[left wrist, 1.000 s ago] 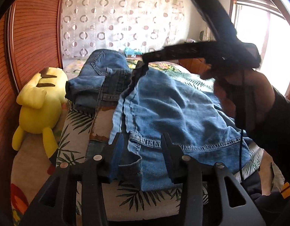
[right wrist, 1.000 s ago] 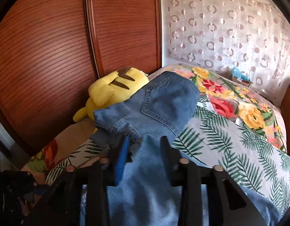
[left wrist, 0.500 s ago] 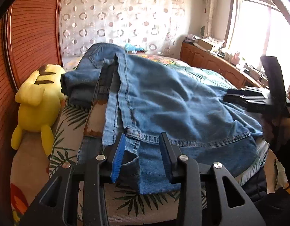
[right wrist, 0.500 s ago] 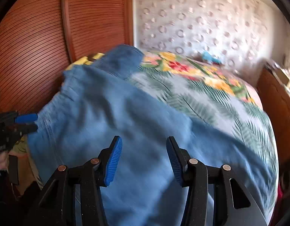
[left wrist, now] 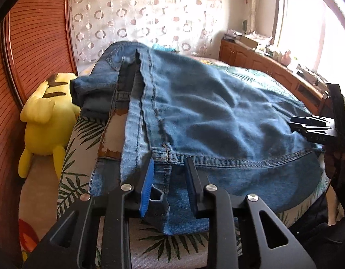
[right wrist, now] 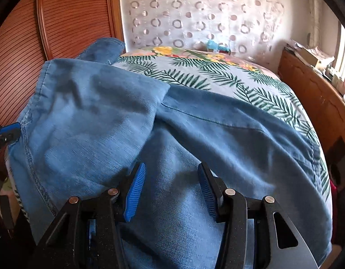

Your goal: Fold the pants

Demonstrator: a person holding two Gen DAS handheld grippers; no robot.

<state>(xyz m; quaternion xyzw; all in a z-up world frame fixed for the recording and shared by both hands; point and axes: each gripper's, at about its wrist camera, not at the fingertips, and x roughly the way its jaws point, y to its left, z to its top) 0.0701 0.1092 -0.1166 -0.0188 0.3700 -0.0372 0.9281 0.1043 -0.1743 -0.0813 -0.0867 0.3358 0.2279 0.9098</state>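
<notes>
Blue jeans (left wrist: 217, 116) lie folded over on the bed, hem and waistband towards me. Low in the left wrist view, my left gripper (left wrist: 170, 160) straddles a raised fold of denim at the near edge. Its jaws are closing: the fold touches the blue left pad (left wrist: 147, 186), and the other finger stands just clear. The right wrist view shows my right gripper (right wrist: 171, 168) open just above the flat denim (right wrist: 94, 123), nothing between its fingers. It also shows at the jeans' right edge as the right gripper (left wrist: 292, 124). The left gripper (right wrist: 6, 132) peeks in at the far left.
A yellow plush toy (left wrist: 44, 121) lies left of the jeans against the slatted wooden door (left wrist: 26, 44). The leaf-print bedsheet (right wrist: 217, 76) stretches beyond the jeans. A wooden cabinet (right wrist: 311, 94) with clutter runs along the right, under the window. A hand (left wrist: 336, 161) holds the right gripper.
The right gripper carried the lifted pant leg across, let it go and sank towards the denim. The leg now lies spread over the other half. The left gripper's jaws have narrowed around the fold.
</notes>
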